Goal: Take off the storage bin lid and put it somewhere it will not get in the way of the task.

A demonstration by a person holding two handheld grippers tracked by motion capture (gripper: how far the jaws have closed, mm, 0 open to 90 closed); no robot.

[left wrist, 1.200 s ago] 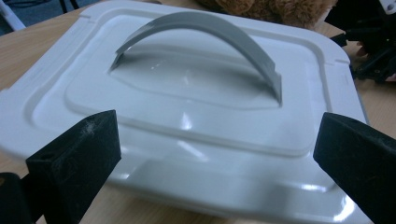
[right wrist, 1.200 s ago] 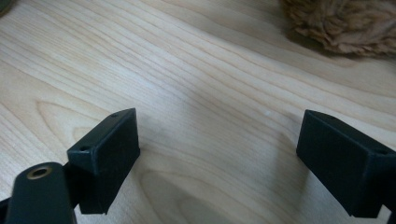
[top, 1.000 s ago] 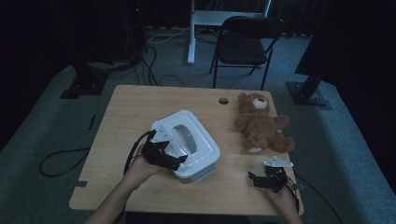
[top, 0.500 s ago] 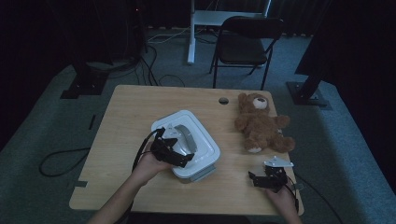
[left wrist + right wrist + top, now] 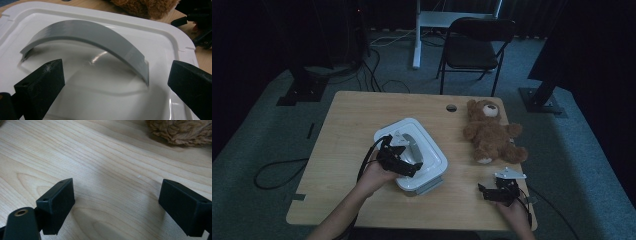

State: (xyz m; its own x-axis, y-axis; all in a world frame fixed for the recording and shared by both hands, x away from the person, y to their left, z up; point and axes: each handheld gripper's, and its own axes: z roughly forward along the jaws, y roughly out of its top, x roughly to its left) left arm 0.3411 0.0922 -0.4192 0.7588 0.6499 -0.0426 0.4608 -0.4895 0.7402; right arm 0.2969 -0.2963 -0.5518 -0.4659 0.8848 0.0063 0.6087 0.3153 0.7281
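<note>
Both grippers are black, each with two blocky rectangular jaws bearing small screw holes. The right gripper [image 5: 497, 193] carries a grey three-cornered plate; black cable loops from the left gripper [image 5: 398, 161]. Forearms are bare, without sleeves.

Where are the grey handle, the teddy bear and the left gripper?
grey handle [image 5: 100, 35]: left gripper view, top of the arch.
teddy bear [image 5: 491, 136]: high view, belly.
left gripper [image 5: 404, 162]: high view, between its fingertips.

Glossy smooth white plastic lid [image 5: 160, 42] with a matt grey plastic handle [image 5: 100, 37]; beside the lid, a fuzzy plush teddy bear [image 5: 492, 132] on the matt grained wood table [image 5: 105, 157].
</note>
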